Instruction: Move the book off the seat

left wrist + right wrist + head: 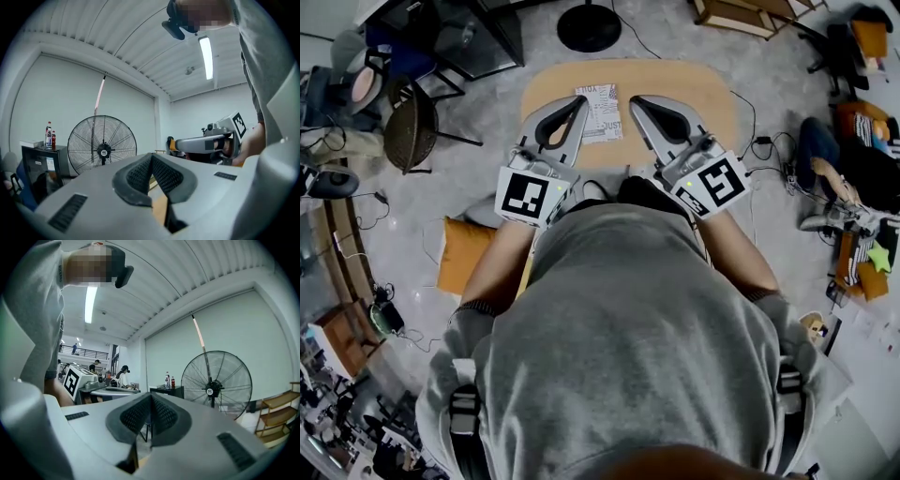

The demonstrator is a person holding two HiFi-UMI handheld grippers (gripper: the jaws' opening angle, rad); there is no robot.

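Head view: one book [598, 112] lies flat on the one tan seat [712, 94] at 12 o'clock. Our two grippers, left gripper [577, 103] at 11 and right gripper [641, 103] at 1, hang level above it and flank the book, probably lined up on it. Both pairs of jaws are pressed together, empty. One fan [103, 149] stands beyond.

An industrial lab hall: corrugated ceiling [93, 28], big floor fan [102, 146].
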